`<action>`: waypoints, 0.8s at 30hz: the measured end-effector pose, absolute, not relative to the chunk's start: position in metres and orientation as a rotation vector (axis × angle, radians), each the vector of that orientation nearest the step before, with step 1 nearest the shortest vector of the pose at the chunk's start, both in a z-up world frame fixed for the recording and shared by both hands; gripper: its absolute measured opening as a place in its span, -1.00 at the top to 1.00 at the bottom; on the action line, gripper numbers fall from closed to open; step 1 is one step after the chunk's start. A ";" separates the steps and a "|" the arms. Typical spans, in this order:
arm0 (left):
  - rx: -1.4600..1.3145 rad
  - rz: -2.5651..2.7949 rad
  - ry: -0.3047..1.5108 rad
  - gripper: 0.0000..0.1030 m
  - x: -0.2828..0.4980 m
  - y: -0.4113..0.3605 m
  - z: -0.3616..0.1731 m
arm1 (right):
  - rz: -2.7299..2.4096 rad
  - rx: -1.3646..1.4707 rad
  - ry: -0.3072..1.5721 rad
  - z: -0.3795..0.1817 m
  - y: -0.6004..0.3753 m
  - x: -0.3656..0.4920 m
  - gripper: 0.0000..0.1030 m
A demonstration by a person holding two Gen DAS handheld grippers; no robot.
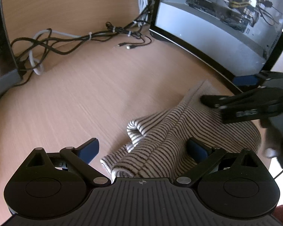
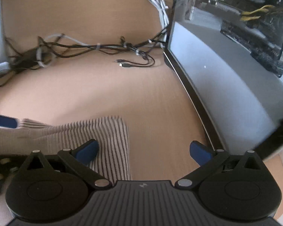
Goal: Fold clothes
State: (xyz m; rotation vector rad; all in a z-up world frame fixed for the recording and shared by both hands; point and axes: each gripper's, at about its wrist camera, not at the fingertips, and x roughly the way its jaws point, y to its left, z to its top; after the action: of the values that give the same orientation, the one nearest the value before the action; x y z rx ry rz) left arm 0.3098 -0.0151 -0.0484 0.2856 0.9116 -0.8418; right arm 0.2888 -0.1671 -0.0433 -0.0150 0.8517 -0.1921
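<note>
- The striped garment (image 1: 171, 131) lies bunched on the desk (image 1: 75, 98). In the left wrist view its long axis runs from about 7 o'clock, by the camera body, up to about 1 o'clock, where a flat corner points toward the PC case (image 1: 217, 18).
- Left gripper (image 1: 145, 148): jaws spread wide, holding nothing. The cloth sits between them and off to 2 o'clock; one blue finger is over bare desk, the other over the fabric.
- Right gripper (image 2: 143, 150): also wide open and empty. From it the garment lies at 9 to 10 o'clock, with its squared corner (image 2: 120, 124) just ahead of the left-hand finger.
- In the left view the right gripper's fingers reach over the garment's far end at 3 o'clock; whether they touch it, I cannot tell.
- Judgement: the left gripper is nearer the rolled near end, the right nearer the far corner, so each would suit its own end.
- The cables (image 1: 84, 37) lie well apart at 11 o'clock.
</note>
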 end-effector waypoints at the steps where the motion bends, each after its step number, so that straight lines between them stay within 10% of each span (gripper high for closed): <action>1: 0.287 -0.837 0.894 -0.96 0.310 -0.013 -0.043 | -0.198 -0.028 0.853 -0.043 -0.164 0.293 -1.00; 24: 0.325 -1.003 0.947 -0.98 0.318 -0.034 -0.057 | -0.008 0.346 0.961 -0.025 -0.205 0.234 -0.98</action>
State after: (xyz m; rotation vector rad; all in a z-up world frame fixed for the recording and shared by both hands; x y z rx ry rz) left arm 0.3184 -0.0337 -0.0570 0.3248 0.9470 -1.0029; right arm 0.2335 -0.2055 -0.0254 0.3464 0.9609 -0.0078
